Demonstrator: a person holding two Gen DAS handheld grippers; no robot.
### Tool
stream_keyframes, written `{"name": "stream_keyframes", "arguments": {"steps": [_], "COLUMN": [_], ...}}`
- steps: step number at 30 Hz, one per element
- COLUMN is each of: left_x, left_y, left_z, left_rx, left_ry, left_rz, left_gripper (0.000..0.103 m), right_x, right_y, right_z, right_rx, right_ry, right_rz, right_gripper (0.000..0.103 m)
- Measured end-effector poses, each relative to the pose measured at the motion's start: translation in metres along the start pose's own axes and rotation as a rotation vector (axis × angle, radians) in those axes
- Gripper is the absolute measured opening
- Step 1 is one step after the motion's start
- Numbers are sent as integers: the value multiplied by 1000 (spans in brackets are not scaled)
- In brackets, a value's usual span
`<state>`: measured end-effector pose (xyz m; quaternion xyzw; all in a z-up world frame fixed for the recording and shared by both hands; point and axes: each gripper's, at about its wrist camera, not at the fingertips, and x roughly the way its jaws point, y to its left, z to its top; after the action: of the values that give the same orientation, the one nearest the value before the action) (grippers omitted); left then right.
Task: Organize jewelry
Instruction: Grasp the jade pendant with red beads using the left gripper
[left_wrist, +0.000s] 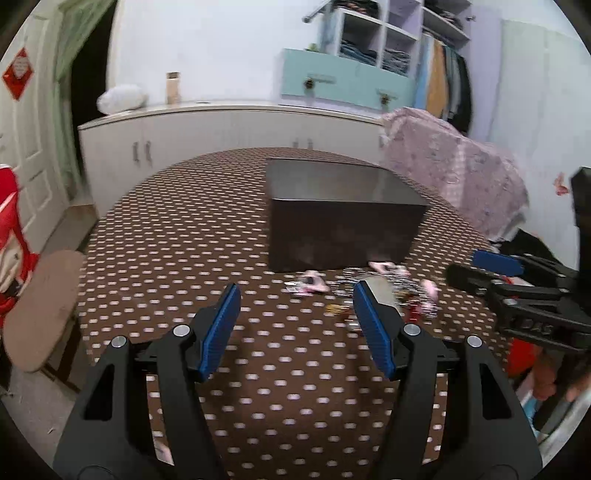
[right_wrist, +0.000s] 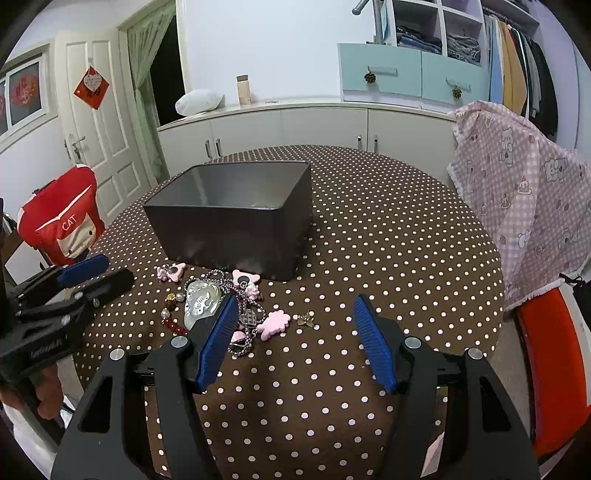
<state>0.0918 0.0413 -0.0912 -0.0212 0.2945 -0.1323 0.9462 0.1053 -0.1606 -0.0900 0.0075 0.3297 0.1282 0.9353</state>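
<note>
Round table w/ brown polka-dot cloth (right_wrist: 369, 236). Dark grey open-top box (right_wrist: 236, 218) sits mid-table, far of the jewelry; inside mostly bare, a faint speck near its far-right floor, can't tell what.

Jewelry lies in a loose pile on the cloth just near of the box's near wall, left of centre in the right wrist view:
- pink bear charm (right_wrist: 170, 272), far-left of pile, close to box
- 2nd pink bear charm (right_wrist: 244, 282), right of it, over the chain
- beaded silver chain (right_wrist: 236, 314) looping thru the pile, w/ a dark waffle-like pendant (right_wrist: 248, 318)
- pale shell-like oval pendant (right_wrist: 201, 301), centre-left
- red bead strand (right_wrist: 171, 322) w/ pearl & gold beads, left edge of pile
- pink cloud-shaped charm (right_wrist: 273, 325), near-right of pile
- small bronze-colour charm (right_wrist: 306, 318), apart, right of pile

Right gripper (right_wrist: 293, 314): tongs wide, holding nothing, above the cloth; left blue finger (right_wrist: 218, 339) overlaps the chain in view, contact can't tell. Small charm shows between the fingers.

Left gripper (left_wrist: 295, 306): tongs wide, empty, over bare cloth left of the pile; view is blurred, jewelry only smeared pink/silver shapes (left_wrist: 369, 288) by its right finger.

Around the table: chair w/ red CAT cover (right_wrist: 62, 221) left, pink checked cartoon cloth (right_wrist: 517, 206) right, white cabinets (right_wrist: 295, 125) far.
</note>
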Motion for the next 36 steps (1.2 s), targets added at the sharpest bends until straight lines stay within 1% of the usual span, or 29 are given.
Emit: {"name": "stream_keyframes", "arguments": {"steps": [2,3,4,5,6,8,10,12,16,21,26,29,36], "left_x": [3,3,2,1,1,6,13,22,34,47,52,51,44], "left_y": [-9,-15,-21,-30,-35,-43,-48,-55,-62,-65,-73,-72,-59], "left_z": [0,0,-2,-4,-5,-5,-3,-2,0,0,-1,0,0], "left_rx": [17,46,74,125,144,168,182,200,199,207,264,261,192], "left_ry": [12,5,-8,-30,-33,-11,11,44,78,137,143,138,121], "left_rz": [-53,-63,-60,-57,-65,-99,-104,-96,-100,-29,39,41,-3], "left_gripper": [63,63,59,52,49,42,34,34,34,34,33,29,29], "right_x": [1,2,2,2,2,2,2,2,3,6,6,7,6], "right_y": [0,-1,-2,-2,-2,-2,-5,-6,-13,-19,-20,-20,-24], "right_z": [-2,-3,-4,-5,-6,-7,-7,-8,-8,-8,-6,-6,-7], "right_rx": [3,4,3,0,-6,-12,-5,0,14,34,38,41,53], "right_ry": [6,8,10,11,12,13,12,12,15,22,18,20,21], "right_rz": [2,3,4,7,11,12,19,24,29,42,58,60,56], "right_gripper": [61,61,61,61,61,61,61,61,61,61,61,61,61]}}
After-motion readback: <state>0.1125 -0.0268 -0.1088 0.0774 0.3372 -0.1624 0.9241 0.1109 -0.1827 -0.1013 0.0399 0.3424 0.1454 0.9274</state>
